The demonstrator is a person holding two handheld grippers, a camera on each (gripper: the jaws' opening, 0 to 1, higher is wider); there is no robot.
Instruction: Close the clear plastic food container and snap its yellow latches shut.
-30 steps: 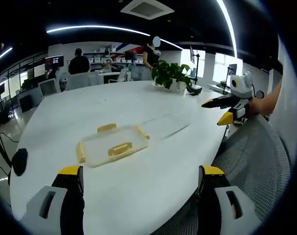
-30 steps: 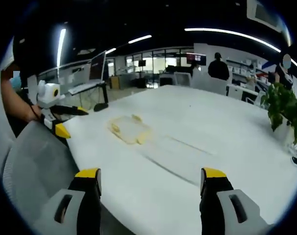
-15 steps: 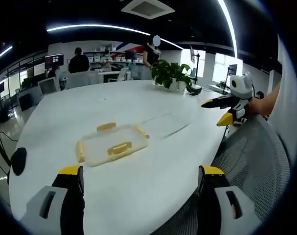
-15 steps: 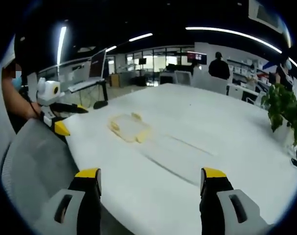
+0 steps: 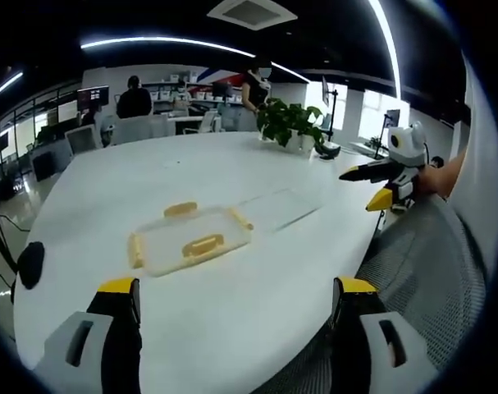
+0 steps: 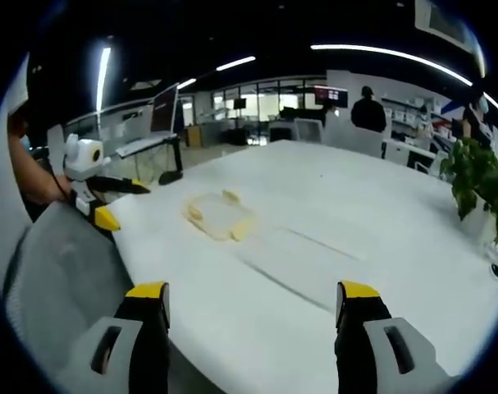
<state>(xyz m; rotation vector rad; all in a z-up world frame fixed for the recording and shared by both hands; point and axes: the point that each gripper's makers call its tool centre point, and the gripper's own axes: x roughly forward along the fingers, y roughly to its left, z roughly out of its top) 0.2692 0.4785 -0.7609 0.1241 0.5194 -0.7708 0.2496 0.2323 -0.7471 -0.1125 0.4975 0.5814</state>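
Nothing has moved: both tools, left [image 5: 232, 300] and right [image 6: 253, 302], hover wide-jawed, holding nothing, over the white worktop [image 5: 257, 279], container [image 5: 189, 242] untouched.

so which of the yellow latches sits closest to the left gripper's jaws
The latch on the near long side of the container. The others sit on the far side and the two short ends.

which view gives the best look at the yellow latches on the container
The left gripper view: the yellow latches stand out sharply around the clear container. In the right gripper view the container looks smaller and washed out, its latches pale.
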